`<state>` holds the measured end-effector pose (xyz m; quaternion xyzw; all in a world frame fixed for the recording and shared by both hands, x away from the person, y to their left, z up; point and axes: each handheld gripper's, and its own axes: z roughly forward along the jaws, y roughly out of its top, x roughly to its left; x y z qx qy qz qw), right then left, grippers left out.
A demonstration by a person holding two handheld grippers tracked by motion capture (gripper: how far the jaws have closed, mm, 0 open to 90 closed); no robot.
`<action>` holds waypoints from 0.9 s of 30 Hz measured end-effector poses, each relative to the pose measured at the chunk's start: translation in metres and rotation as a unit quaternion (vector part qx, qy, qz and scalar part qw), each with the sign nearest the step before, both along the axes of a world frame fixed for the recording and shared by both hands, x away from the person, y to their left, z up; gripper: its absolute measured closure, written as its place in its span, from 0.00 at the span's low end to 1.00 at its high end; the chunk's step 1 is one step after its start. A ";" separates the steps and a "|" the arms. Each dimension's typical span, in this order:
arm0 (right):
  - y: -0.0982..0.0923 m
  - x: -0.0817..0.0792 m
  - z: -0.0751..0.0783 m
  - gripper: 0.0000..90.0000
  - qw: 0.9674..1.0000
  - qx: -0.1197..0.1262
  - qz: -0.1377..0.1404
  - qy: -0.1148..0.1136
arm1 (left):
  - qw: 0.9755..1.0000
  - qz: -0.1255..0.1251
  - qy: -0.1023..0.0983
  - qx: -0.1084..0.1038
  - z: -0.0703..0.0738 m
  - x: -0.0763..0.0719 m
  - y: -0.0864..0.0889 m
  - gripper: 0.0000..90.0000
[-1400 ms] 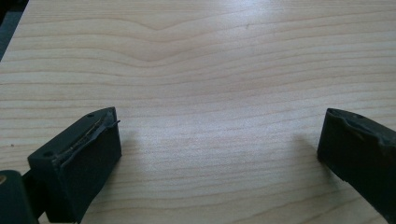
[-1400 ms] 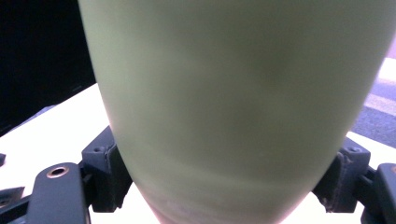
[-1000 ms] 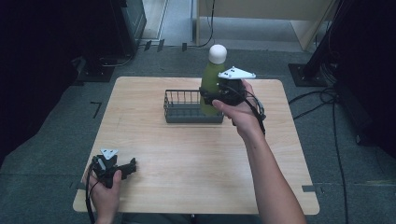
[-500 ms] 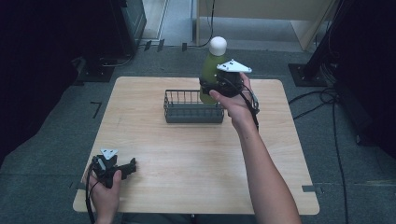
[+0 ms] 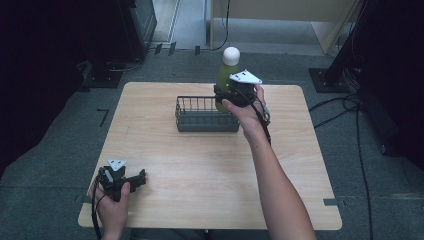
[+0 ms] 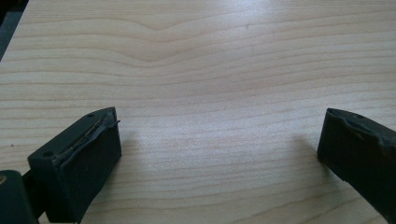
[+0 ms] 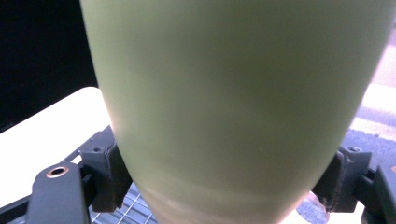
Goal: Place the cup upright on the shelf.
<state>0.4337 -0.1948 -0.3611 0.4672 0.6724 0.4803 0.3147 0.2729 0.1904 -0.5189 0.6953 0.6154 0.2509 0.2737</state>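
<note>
The right tongs (image 5: 226, 96) are clamping a green bottle (image 5: 223, 77) low on its body, one black jaw on each side, as the right gripper view is showing. The bottle is standing upright, with its white round cap (image 5: 231, 55) on top, and the tongs are holding it above the right end of a dark wire basket (image 5: 205, 120), which is sitting near the far edge of the counter (image 5: 210, 175), a little right of the middle. From here I cannot tell if the bottom of the bottle is touching the basket or hanging free.

The left tongs (image 5: 140, 177) are resting near the near left corner of the counter. Their jaws are standing wide apart with nothing between them, only bare wood.

I am thinking the grip is risky: the jaws are sitting where the bottle is narrowing, and the surface is looking smooth, so it could slide down or tip. If it is swinging low, the bottom could catch the basket rim and push the light basket toward the far edge.
</note>
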 end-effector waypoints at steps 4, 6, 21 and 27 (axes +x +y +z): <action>-0.001 0.005 -0.013 0.22 1.000 0.005 -0.003 0.016 | 1.000 0.000 0.000 0.000 0.000 0.000 0.000 0.00; 0.000 0.006 -0.018 0.22 1.000 -0.002 -0.002 0.024 | 1.000 0.000 0.000 0.000 0.000 0.000 0.000 0.00; 0.007 0.013 -0.041 0.22 0.999 -0.007 -0.013 0.031 | 1.000 0.000 0.000 0.000 0.000 0.000 0.000 0.00; 0.007 0.013 -0.045 0.22 1.000 0.000 -0.020 0.020 | 1.000 0.000 0.000 0.000 0.000 0.000 0.000 0.00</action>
